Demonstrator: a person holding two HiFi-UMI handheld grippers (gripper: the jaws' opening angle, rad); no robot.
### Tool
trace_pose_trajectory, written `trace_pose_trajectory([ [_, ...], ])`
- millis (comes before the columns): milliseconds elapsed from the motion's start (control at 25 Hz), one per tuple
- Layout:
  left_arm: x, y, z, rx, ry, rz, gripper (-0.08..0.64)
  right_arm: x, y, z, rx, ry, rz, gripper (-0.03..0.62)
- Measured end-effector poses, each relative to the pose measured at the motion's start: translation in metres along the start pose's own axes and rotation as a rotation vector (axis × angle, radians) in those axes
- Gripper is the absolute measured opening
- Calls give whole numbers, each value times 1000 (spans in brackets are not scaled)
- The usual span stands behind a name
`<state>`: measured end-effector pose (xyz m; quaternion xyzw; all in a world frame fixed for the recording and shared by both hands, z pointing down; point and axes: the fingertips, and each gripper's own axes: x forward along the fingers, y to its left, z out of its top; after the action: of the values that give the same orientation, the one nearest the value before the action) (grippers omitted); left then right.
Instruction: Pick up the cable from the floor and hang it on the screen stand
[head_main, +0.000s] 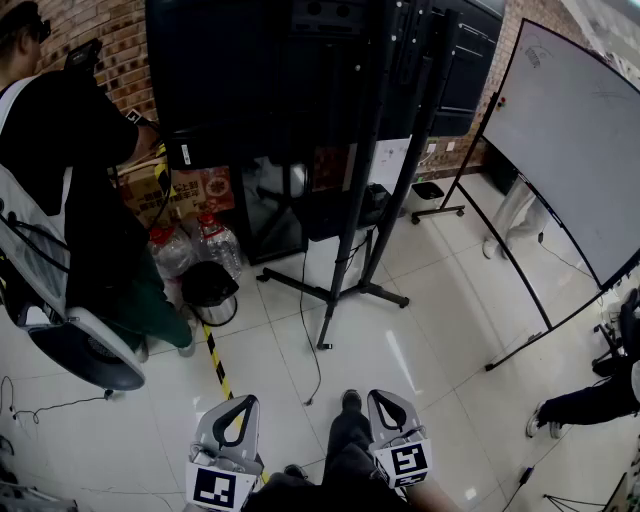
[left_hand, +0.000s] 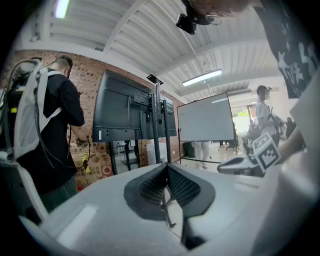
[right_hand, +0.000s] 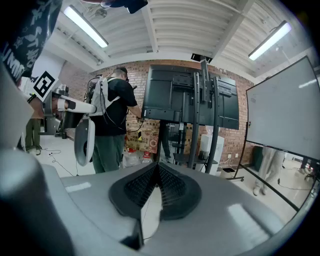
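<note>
Both grippers sit low at the near edge of the head view, pointing forward over the white tiled floor (head_main: 450, 300). The left gripper (head_main: 246, 402) has its two jaws pressed together at the tips, and its own view shows the ribbed dark pads (left_hand: 150, 187) meeting with nothing clamped between them. The right gripper (head_main: 378, 397) is the same: jaws fully together and empty, as its own view confirms. The cable (head_main: 318, 378) lies on the floor as a thin black line. It runs from the base of the screen stand (head_main: 345, 270) toward the person and ends between the two grippers' tips, a little ahead of them and apart from both. A dark shoe (head_main: 350, 400) stands just beside that end. The stand is a black frame on splayed legs carrying large dark screens (head_main: 260, 70). A whiteboard (head_main: 570, 130) on its own frame is off to the right. To the left, another person (head_main: 70, 170) in a black top with a white harness stands by the brick wall, with water bottles (head_main: 215, 245) and a black pot (head_main: 210, 290) near the feet. A yellow-and-black tape strip (head_main: 217, 368) crosses the tiles toward the left gripper.
</note>
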<state>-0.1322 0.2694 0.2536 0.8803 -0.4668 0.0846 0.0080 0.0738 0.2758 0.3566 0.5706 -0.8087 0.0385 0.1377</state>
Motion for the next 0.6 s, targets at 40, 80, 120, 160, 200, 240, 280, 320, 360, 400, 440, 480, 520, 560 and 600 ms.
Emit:
trace_pose_trajectory([
  [40,9,2,1,-4,1,8,5,12,-4,0,-8,-4,22,8],
  [80,19,4,2,-9,2,16,5,25,-8,1,-16,-6,46,8],
  [120,29,7,2,-16,4,26,6,37,-12,2,-24,-7,75,8],
  [160,40,9,3,-24,6,40,5,49,-15,3,-34,-7,109,8],
  [200,52,12,3,-32,9,56,6,63,-17,3,-45,-3,146,8],
  [240,65,15,4,-39,11,74,5,77,-20,3,-60,5,181,8],
  [280,78,19,5,-46,13,95,5,92,-24,1,-79,16,213,8],
  [320,91,22,5,-54,15,116,5,107,-29,-1,-99,29,242,8],
  [360,105,26,6,-61,17,138,6,123,-35,-2,-119,43,268,8],
  [400,119,29,7,-68,19,160,5,139,-42,-4,-139,53,291,8],
  [440,132,33,7,-74,22,183,5,155,-49,-5,-160,59,310,8],
  [480,145,37,7,-80,25,206,5,170,-58,-7,-182,62,326,8],
  [520,158,41,7,-86,29,229,5,184,-66,-9,-208,63,340,8],
  [560,169,45,6,-90,34,252,5,198,-73,-12,-239,62,352,8],
  [600,180,49,5,-95,41,276,5,210,-79,-15,-276,58,366,8],
])
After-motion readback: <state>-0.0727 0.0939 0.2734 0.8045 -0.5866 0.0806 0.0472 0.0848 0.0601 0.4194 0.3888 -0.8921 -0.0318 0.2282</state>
